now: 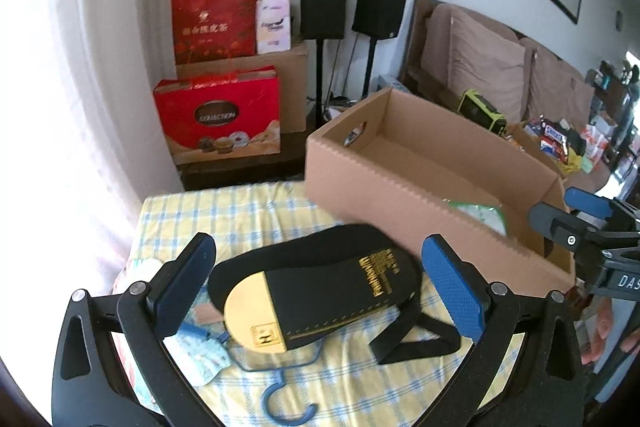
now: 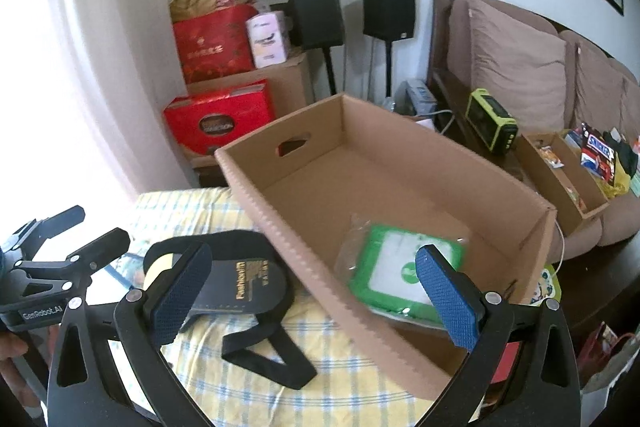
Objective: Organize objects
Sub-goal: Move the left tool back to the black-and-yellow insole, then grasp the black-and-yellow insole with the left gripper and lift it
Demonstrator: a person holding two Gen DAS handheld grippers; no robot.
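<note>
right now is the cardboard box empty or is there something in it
Not empty. The cardboard box holds one green-and-white packet lying flat in its near corner; the rest of its floor is bare.

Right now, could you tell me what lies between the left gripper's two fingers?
In the left wrist view, the black-and-gold insole lies on the checked cloth between the open left gripper's fingers, untouched by either one.
</note>
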